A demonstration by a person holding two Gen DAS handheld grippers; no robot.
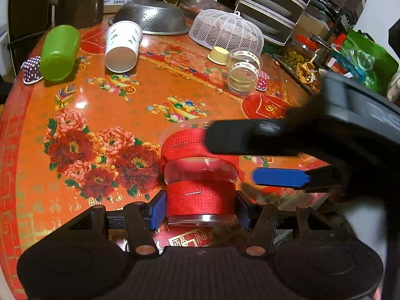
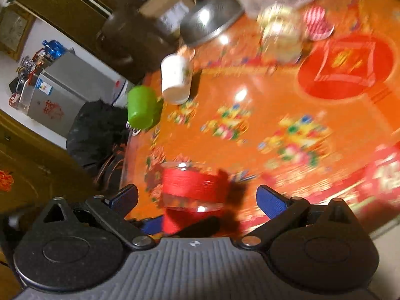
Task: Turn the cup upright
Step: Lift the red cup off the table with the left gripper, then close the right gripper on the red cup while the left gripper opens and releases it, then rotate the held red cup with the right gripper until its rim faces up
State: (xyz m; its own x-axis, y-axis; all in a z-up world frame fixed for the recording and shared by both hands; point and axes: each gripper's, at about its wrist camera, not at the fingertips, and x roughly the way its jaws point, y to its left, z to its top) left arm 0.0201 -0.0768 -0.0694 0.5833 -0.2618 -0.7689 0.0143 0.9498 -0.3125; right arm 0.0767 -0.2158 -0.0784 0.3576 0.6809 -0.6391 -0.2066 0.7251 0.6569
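Clear cup [image 1: 200,175] with red bands clamped in left gripper [image 1: 200,211] near the table [image 1: 140,92] front edge

Blue pads [image 1: 157,210] pressed on both sides of the cup's lower red band; cup's tilt and which end faces up not discernible. Right gripper [image 1: 262,157] spread wide beside the cup's upper band, holding nothing; in the blurred right wrist view [image 2: 197,196] the cup [image 2: 192,190] sits between its parted pads [image 2: 271,201]. Toward the far left edge, green cup [image 1: 60,52] and white cup [image 1: 122,46] on their sides. Colander [image 1: 152,16] and white dome cover [image 1: 226,28] overturned at the far edge, small clear jar [image 1: 243,70] just before the cover
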